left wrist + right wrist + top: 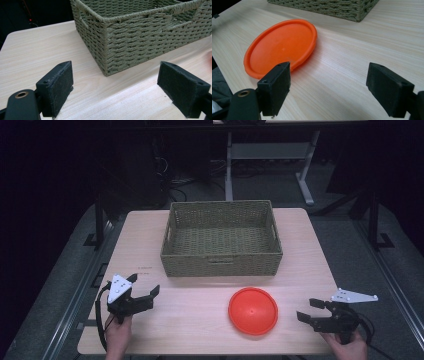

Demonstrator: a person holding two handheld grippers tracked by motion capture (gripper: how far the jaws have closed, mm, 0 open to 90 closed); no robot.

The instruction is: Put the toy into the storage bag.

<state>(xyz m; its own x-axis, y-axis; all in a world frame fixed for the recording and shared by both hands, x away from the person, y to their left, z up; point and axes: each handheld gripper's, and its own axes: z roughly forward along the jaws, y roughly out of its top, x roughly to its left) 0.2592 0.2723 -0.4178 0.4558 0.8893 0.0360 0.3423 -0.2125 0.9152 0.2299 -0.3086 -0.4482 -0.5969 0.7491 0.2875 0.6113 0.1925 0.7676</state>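
An orange round plate (253,310) lies flat on the wooden table, in front of a green woven basket (222,265) that holds nothing I can see. My right gripper (310,310) rests near the table's front right, open, its jaws pointing left toward the plate a short way off. In the right gripper view the plate (280,46) lies just beyond the left jaw, with nothing between the pads. At the front left my left gripper (145,286) is open too, aimed toward the basket. The left gripper view shows the basket's near corner (107,50) ahead of the empty jaws.
The table (150,235) has bare wood on both sides of the basket and along the front. A metal desk frame (270,155) stands behind the table in the dark. Rails (75,295) run along both table sides.
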